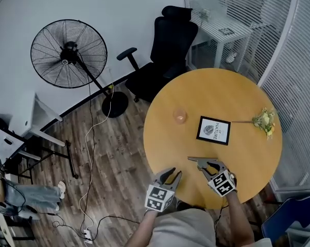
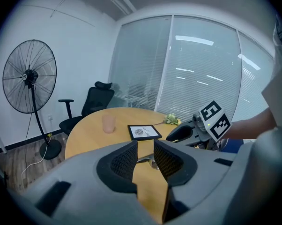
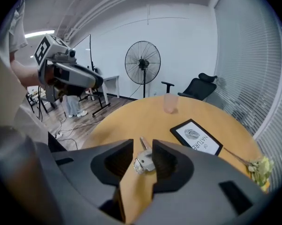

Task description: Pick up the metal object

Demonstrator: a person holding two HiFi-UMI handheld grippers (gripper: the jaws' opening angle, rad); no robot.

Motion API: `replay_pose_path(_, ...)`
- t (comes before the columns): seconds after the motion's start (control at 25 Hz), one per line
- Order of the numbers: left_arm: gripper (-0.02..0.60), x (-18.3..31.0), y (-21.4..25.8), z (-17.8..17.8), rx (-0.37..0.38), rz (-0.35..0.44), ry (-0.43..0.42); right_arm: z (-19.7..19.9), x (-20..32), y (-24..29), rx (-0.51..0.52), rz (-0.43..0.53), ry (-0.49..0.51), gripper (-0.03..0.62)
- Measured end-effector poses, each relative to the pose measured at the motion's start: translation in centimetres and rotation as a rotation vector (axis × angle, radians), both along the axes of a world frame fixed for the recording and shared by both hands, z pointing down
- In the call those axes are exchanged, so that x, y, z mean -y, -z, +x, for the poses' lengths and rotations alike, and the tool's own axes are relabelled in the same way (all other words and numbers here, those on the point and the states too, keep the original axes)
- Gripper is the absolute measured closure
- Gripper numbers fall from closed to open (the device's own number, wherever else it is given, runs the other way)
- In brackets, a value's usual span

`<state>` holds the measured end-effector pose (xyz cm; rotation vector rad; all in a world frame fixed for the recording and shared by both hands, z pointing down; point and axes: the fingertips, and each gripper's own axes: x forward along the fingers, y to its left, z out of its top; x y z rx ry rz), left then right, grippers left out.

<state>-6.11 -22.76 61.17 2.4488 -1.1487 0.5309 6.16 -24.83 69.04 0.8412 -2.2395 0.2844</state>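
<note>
The metal object (image 3: 143,159) sits at the near edge of the round wooden counter (image 1: 237,91), between the 2 fingers of the right gripper (image 3: 142,144). In the right gripper view those fingers are drawn in against both sides of its thicker end, so they look closed on it. I cannot tell whether it has cleared the counter. The left gripper (image 2: 145,144) hangs just beside it over the counter edge. Its fingers stand a narrow gap apart with nothing between them, and only bare wood and a sliver of the object show through.

The object is small, bright and silvery. It has a rounded, chunkier head with what looks like a ring or hole in it, and a thin flat shank running away from the right gripper toward the middle of the counter. From the head view it reads as a slim bar (image 1: 197,159) jutting out past the fingertips.

It is probably stiff, fairly light and not fragile, but polished metal is slick. The head is the sensible place to hold, being the widest and likely heaviest part. A grip on the thin shank would let it swivel or slip. The framed print (image 1: 213,130) and pale cup (image 1: 179,116) lie well apart.
</note>
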Motion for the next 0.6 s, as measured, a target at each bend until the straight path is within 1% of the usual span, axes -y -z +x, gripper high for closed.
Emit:
replay_pose_path(0.08,0.472,0.2,-0.8,0.2,-0.005,-0.009,-0.002,-0.4,0.0,-1.4,-0.012,-0.018,0.033,0.471)
replay_pose_path(0.16,0.472,0.6,-1.3,0.5,-0.016,-0.023,-0.002,-0.9,0.1,-2.1,0.006,-0.045,0.043,0.471)
replay_pose_path(0.24,0.472,1.0,-1.6,0.8,-0.021,-0.031,-0.009,-1.4,0.3,-2.7,-0.006,-0.054,0.062,0.471)
replay_pose_path(0.4,0.472,1.2,-1.8,1.8,-0.024,-0.029,-0.032,-1.3,0.3,-4.6,-0.118,-0.052,0.133,0.471)
replay_pose_path(0.52,0.472,1.4,-1.8,1.9,-0.019,-0.030,-0.040,-1.2,0.1,-6.2,-0.215,-0.038,0.194,0.471)
replay_pose_path(0.6,0.472,1.5,-1.9,2.0,-0.016,-0.033,-0.046,-1.0,0.0,-7.1,-0.264,-0.020,0.218,0.471)
